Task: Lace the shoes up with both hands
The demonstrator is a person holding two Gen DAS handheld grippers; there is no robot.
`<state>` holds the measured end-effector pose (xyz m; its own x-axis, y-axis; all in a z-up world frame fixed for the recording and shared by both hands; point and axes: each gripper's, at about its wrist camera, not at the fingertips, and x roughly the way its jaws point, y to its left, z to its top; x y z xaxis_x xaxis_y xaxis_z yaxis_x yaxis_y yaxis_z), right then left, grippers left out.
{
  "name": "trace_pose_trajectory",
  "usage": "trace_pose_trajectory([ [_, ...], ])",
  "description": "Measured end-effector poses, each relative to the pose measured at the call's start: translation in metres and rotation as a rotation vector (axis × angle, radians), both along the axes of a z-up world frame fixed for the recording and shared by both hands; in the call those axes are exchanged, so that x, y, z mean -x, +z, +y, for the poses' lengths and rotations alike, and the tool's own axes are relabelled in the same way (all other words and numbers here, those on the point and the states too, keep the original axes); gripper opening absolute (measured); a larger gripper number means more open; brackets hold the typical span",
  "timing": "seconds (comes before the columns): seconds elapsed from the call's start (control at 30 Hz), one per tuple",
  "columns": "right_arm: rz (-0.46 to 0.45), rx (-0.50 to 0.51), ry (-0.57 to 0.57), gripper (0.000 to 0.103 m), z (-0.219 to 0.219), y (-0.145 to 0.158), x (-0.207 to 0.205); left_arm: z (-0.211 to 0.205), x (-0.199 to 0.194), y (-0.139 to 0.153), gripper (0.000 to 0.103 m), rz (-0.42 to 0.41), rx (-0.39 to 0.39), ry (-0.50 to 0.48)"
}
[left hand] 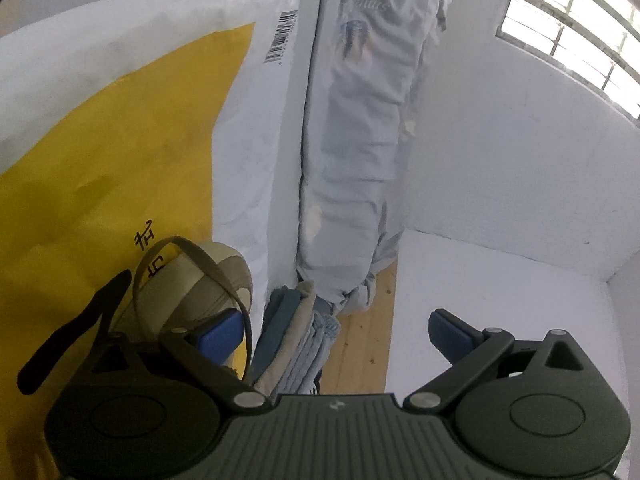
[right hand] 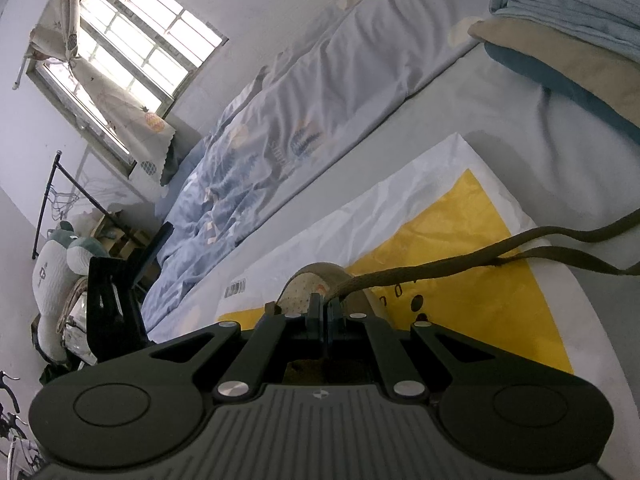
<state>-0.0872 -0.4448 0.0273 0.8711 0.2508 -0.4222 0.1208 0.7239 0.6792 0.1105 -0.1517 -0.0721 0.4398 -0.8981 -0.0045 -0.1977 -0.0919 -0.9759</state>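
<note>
The right gripper (right hand: 324, 306) clamped the brown lace (right hand: 440, 256) taut above the shoe (right hand: 320, 280) on the yellow bag's (right hand: 500, 280) middle; the left gripper (left hand: 336, 332) hung released beside it, ready to take the loop.

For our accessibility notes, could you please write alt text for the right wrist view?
The right tongs are shut on a brown shoelace that runs off to the right, above a beige shoe on a yellow-and-white bag spread over a bed.
</note>
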Motion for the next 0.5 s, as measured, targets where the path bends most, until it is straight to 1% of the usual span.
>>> trace_pose_trajectory([
  [0.1,-0.004,-0.003,0.001,0.002,0.000,0.000,0.001,0.001,0.001,0.002,0.102,0.001,-0.010,0.025],
  [0.23,-0.032,0.013,0.004,0.002,0.003,0.002,0.003,0.003,0.003,0.002,0.102,-0.014,-0.005,0.066],
  [0.37,-0.060,0.130,0.009,0.001,0.011,0.012,0.007,0.007,0.006,0.001,0.102,-0.020,0.002,0.108],
  [0.5,-0.085,0.213,-0.005,0.001,0.013,0.020,0.011,0.013,0.008,-0.001,0.102,-0.014,-0.004,0.154],
])
